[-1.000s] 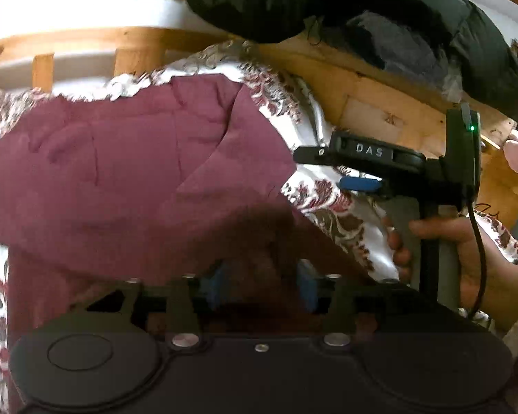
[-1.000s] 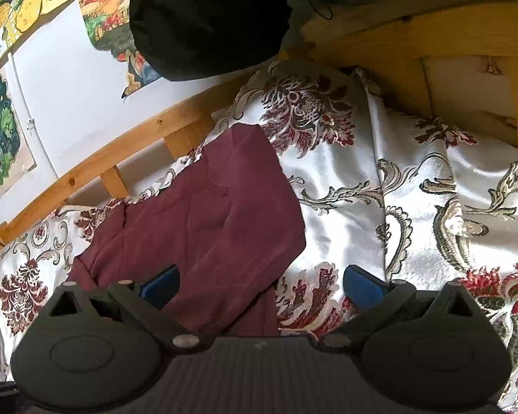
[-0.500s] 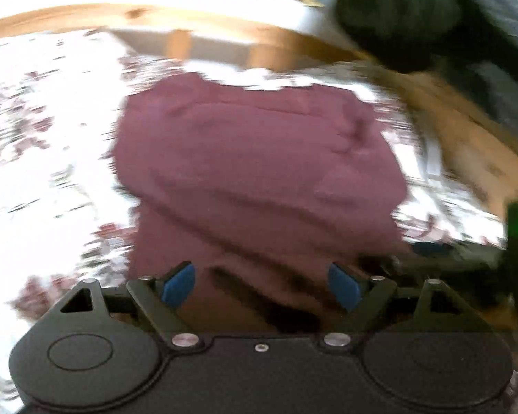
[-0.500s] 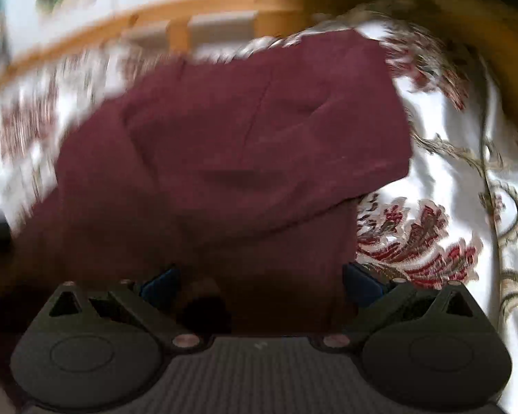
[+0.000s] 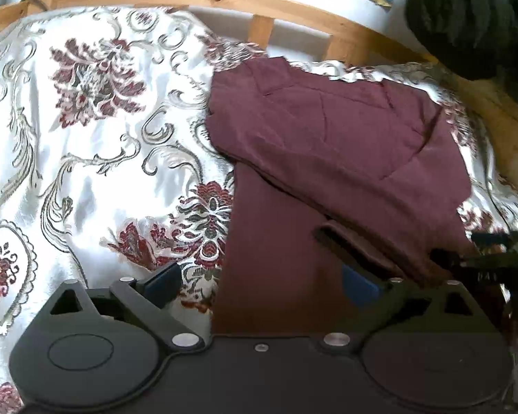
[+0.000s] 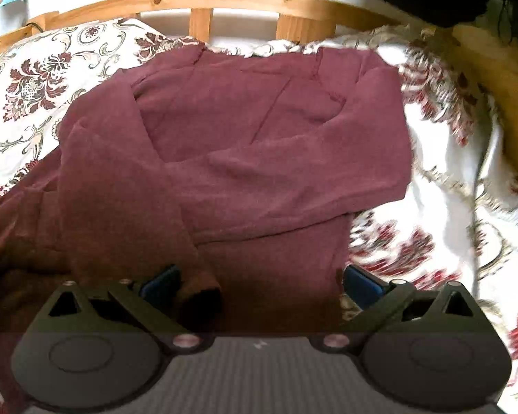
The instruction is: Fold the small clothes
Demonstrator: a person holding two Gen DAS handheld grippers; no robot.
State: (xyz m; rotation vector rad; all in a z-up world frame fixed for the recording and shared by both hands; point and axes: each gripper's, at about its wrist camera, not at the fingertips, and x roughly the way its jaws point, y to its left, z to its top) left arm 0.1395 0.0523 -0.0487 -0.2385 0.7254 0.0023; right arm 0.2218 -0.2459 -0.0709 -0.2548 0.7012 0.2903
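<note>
A small maroon long-sleeved top (image 5: 328, 158) lies on the floral bedspread (image 5: 86, 138) with one sleeve folded across its body. It also shows in the right wrist view (image 6: 245, 158), with a sleeve cuff (image 6: 200, 289) near the left blue pad. My left gripper (image 5: 259, 283) is open and empty over the top's near left edge. My right gripper (image 6: 259, 283) is open and empty just above the top's lower part. The right gripper's body shows at the right edge of the left wrist view (image 5: 493, 262).
A wooden bed rail (image 5: 259, 3) runs along the back of the bed. A black padded jacket (image 5: 476, 17) hangs at the upper right. Wooden boards (image 6: 493, 79) stand to the right of the bedspread.
My left gripper has let go of the maroon cloth it held and opened. Both grippers swung round toward the back rail and now face the top squarely.
</note>
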